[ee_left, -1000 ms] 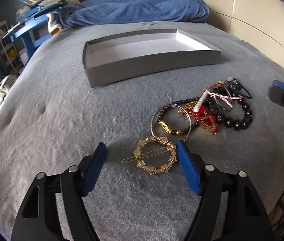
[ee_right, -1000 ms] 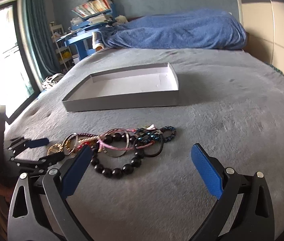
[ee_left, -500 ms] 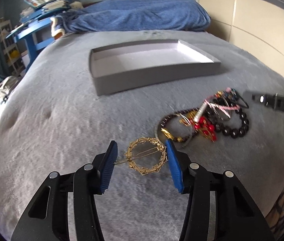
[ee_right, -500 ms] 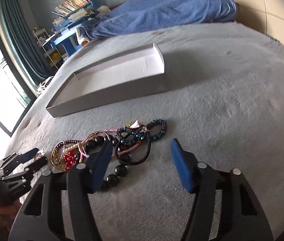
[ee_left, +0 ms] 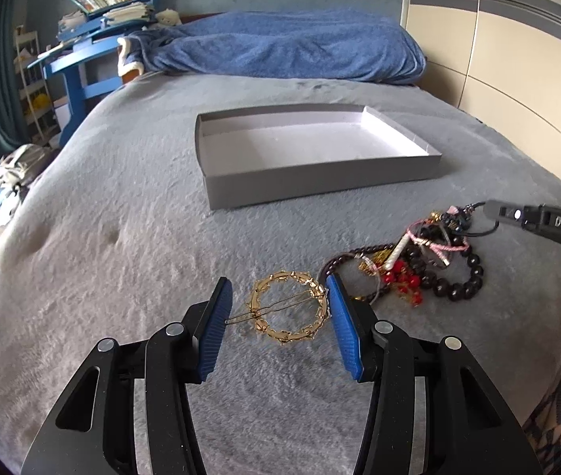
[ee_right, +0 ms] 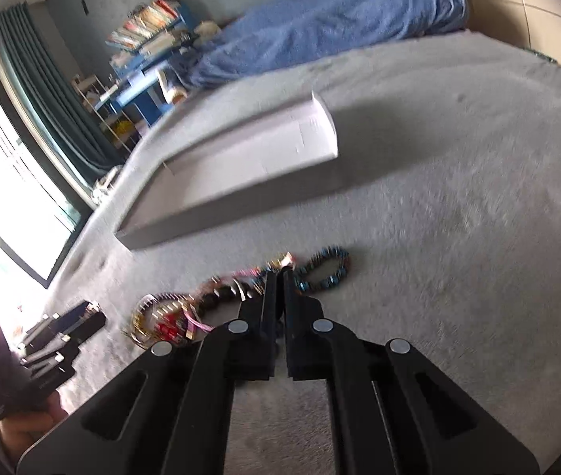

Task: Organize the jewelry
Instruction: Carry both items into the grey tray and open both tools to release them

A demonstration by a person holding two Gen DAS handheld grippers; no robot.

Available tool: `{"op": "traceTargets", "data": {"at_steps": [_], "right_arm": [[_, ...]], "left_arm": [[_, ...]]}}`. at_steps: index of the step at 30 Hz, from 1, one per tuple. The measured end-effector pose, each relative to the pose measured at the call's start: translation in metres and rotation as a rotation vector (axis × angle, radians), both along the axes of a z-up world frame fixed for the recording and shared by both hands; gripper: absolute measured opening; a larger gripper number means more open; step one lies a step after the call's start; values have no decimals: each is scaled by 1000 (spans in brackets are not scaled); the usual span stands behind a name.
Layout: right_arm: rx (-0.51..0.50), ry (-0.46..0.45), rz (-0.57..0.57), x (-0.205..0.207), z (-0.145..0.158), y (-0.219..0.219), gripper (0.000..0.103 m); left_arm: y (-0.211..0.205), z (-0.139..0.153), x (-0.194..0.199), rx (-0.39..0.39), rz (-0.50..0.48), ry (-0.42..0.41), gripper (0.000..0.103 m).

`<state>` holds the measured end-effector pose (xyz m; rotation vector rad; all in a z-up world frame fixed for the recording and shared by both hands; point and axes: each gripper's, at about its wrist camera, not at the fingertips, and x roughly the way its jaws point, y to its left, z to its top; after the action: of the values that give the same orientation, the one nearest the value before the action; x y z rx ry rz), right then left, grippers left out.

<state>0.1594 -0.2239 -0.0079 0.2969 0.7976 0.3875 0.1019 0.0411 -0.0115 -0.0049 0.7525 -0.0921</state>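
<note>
Bedspread (ee_left: 122, 257); gold hair clip (ee_left: 288, 308) left-view only.

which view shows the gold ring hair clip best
The left wrist view. The gold ring hair clip lies sharp and whole on the grey blanket, framed between the left gripper's open blue fingers. The blurred right wrist view shows only the jewelry pile; the clip cannot be picked out there.

Gold ring clip (ee_left: 288, 308), blue tool pads (ee_left: 341, 332), grey tray (ee_left: 320, 178), red beads (ee_left: 403, 281), grey blanket (ee_left: 122, 237)
</note>
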Motion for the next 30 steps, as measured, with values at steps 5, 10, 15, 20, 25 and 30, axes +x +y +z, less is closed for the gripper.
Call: {"op": "traceTargets", "data": {"at_steps": [5, 10, 15, 20, 25, 30], "right_arm": [[25, -75, -7, -10, 25, -2, 3], [55, -114, -8, -10, 44, -4, 3], [58, -113, -12, 0, 47, -8, 3], [43, -109, -17, 20, 46, -7, 3], [18, -121, -8, 48, 47, 2, 3], [3, -145, 10, 76, 48, 14, 3]], "left_arm": [[-4, 10, -3, -2, -12, -16, 51], [-12, 28, -4, 8, -42, -46, 51], [-14, 41, 6, 0, -55, -65, 51], [-13, 44, 27, 14, -60, -73, 51], [-8, 49, 57, 32, -51, -90, 51], [-1, 47, 102, 51, -30, -85, 51]]}}
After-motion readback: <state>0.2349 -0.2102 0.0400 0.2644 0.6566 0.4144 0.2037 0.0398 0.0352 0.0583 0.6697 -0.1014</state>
